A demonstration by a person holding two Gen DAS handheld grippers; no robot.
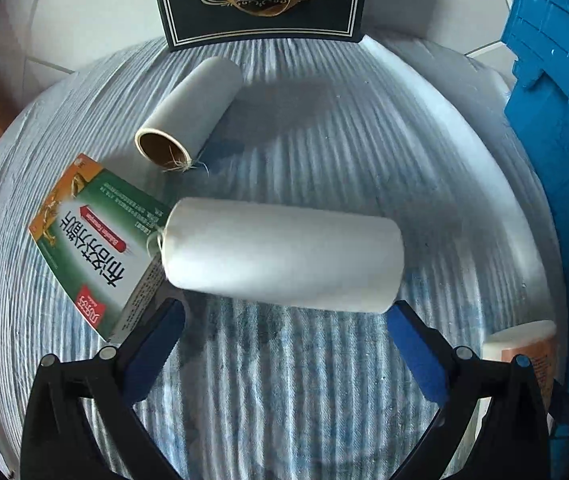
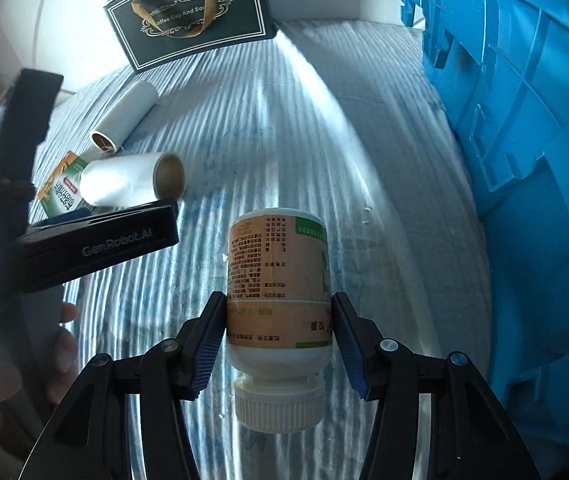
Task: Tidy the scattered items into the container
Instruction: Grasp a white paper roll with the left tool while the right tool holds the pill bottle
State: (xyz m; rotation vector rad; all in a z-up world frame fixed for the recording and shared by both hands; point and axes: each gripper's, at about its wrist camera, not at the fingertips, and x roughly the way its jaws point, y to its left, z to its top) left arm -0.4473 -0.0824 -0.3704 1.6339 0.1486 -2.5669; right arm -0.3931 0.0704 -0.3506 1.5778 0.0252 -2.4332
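The right hand-held gripper point(image 2: 278, 330) is closed on a white medicine bottle point(image 2: 278, 280); its blue pads point(image 2: 204, 344) press both sides of the orange label, and the ribbed cap points back toward the camera. The blue crate point(image 2: 524, 160) stands just to the right of this bottle. The left hand-held gripper point(image 1: 284, 316) is spread wide, its fingertips at the two ends of a white roll point(image 1: 282, 254) without a clear grip. Left of this roll lies a green medicine box point(image 1: 88, 248), partly under it. Beyond the box lies a thinner roll point(image 1: 190, 112) on the striped cloth point(image 1: 324, 140) of the bench, and a black gift box point(image 1: 260, 0) stands behind it.
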